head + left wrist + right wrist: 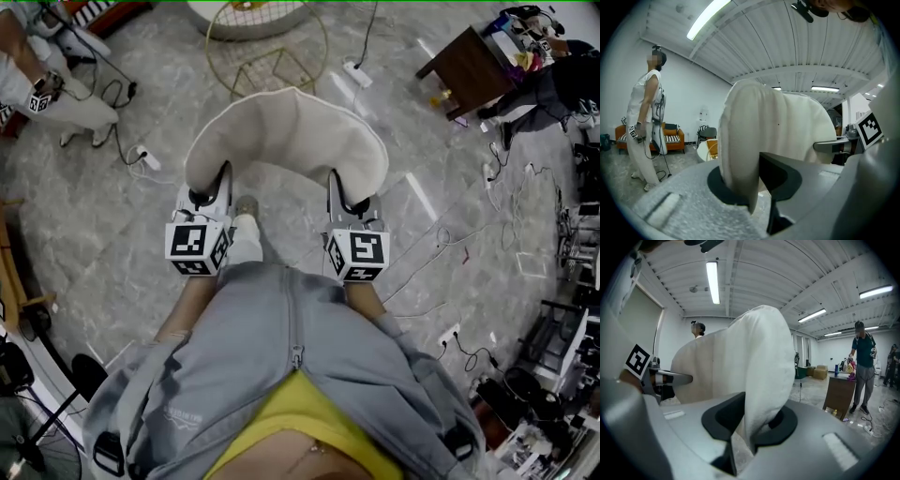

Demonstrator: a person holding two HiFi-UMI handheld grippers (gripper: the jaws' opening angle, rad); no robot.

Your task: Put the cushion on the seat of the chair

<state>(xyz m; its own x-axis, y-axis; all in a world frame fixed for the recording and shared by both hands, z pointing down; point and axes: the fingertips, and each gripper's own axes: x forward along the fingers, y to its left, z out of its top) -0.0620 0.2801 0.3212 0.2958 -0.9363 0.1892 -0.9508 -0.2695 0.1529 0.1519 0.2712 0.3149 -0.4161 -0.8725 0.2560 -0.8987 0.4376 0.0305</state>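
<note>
The cushion, cream and curved like a crescent, hangs in the air in front of the person, well above the floor. Each of its two ends is pinched in a gripper. The left gripper has its jaws narrowed on the cushion's left end, and in the left gripper view the fabric is squeezed thin between the dark pads. The right gripper grips the right end the same way, with the cloth folded into its narrow jaws. Both grippers point slightly downward, side by side, with their marker cubes toward the person.

Beyond the cushion, at the top of the head view, stands the chair, a gold wire frame with a pale round seat. It is apart from the cushion, and nothing lies on the seat.

Cables and a power strip lie on the grey marbled floor. At the upper right is a dark wooden surface with small items on it, and a person in dark clothes is beside it. Another person, in white, stands at the upper left.
</note>
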